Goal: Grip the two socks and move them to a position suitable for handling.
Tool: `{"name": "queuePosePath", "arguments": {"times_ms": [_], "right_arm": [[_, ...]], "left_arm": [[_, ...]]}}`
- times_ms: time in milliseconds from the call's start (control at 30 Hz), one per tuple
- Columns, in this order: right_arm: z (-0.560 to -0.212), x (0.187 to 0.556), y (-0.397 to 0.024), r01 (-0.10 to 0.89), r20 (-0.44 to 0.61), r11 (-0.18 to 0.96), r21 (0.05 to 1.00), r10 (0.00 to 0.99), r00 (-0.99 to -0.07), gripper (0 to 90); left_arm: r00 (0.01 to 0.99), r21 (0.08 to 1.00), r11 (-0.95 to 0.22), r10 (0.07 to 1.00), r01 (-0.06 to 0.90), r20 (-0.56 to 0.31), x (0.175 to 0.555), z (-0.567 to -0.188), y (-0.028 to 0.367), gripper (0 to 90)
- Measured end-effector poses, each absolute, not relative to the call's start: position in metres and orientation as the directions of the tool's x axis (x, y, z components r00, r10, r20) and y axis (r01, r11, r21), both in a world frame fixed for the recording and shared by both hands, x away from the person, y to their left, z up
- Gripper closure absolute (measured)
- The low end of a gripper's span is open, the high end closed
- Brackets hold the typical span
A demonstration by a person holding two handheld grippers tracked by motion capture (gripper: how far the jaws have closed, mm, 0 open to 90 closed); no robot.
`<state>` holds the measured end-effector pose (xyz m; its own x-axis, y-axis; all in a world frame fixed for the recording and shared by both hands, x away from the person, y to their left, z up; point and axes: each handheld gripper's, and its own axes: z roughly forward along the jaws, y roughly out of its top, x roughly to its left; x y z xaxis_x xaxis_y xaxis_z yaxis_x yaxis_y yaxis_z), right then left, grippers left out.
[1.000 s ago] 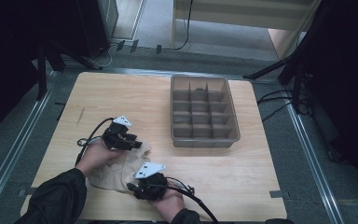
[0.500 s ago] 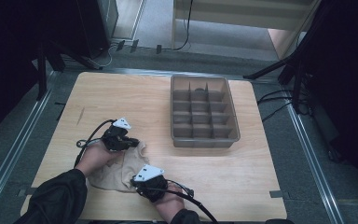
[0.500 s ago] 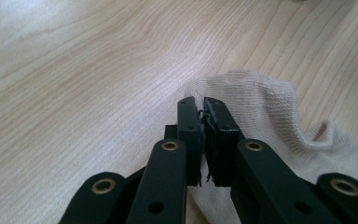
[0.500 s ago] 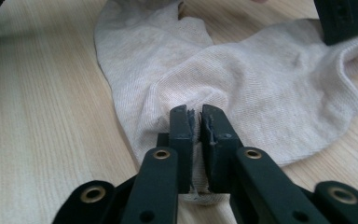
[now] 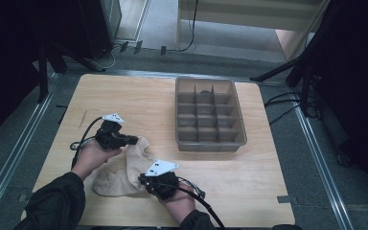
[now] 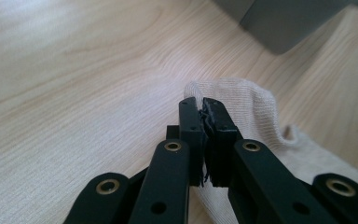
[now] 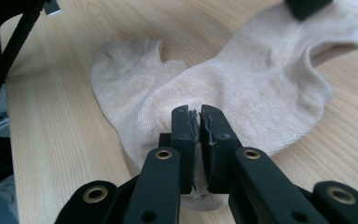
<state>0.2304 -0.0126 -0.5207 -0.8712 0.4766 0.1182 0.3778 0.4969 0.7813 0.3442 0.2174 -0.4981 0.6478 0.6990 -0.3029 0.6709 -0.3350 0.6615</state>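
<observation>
Beige sock fabric (image 5: 117,179), which looks like two socks overlapping, lies at the table's front left. My left gripper (image 5: 136,140) is shut on the far edge of the sock (image 6: 256,105); in the left gripper view its jaws (image 6: 200,105) pinch the knitted hem. My right gripper (image 5: 143,181) is at the near right side of the fabric. Its jaws have just been closing, and in the right gripper view they (image 7: 199,112) are clamped on a fold of the sock (image 7: 261,74). A hand holds each gripper.
A grey divided tray (image 5: 211,145) stands to the right of centre on the wooden table (image 5: 124,96); its corner (image 6: 284,23) shows in the left gripper view. Cables trail from both grippers. Metal rails and dark stands border the table.
Both grippers have closed on the sock and risen slightly. The left gripper has drawn back to the left, and the sock's far edge has come up with it.
</observation>
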Motion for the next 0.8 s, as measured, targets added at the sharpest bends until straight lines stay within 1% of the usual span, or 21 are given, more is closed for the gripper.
{"name": "queuePosePath", "arguments": {"times_ms": [100,233,400,600,700,767,800], "right_arm": [[-0.521,0.233,-0.015,0.4,0.132,0.497,0.77,0.489,-0.862,76.4],[-0.521,0.233,-0.015,0.403,0.137,0.494,0.77,0.49,-0.861,74.6],[-0.52,0.231,-0.013,0.393,0.142,0.486,0.781,0.474,-0.869,69.9],[-0.526,0.226,-0.006,0.393,0.156,0.508,0.767,0.446,-0.881,63.6],[-0.529,0.222,-0.001,0.373,0.138,0.53,0.762,0.429,-0.892,60.4],[-0.533,0.221,0.001,0.35,0.106,0.554,0.756,0.423,-0.9,61.2],[-0.534,0.222,0.002,0.347,0.096,0.565,0.749,0.426,-0.9,63.9]], "left_arm": [[0.636,0.665,-0.319,0.708,0.676,-0.307,0.338,-0.489,0.219,87.0],[0.623,0.661,-0.316,0.724,0.681,-0.296,0.327,-0.481,0.229,87.0],[0.556,0.651,-0.256,0.772,0.715,-0.308,0.312,-0.479,0.249,86.8],[0.515,0.643,-0.231,0.804,0.73,-0.296,0.297,-0.482,0.263,86.1],[0.501,0.633,-0.224,0.812,0.741,-0.298,0.292,-0.484,0.268,85.9],[0.495,0.628,-0.221,0.815,0.746,-0.301,0.289,-0.485,0.271,85.9],[0.492,0.625,-0.218,0.815,0.75,-0.306,0.288,-0.486,0.272,85.9]]}}
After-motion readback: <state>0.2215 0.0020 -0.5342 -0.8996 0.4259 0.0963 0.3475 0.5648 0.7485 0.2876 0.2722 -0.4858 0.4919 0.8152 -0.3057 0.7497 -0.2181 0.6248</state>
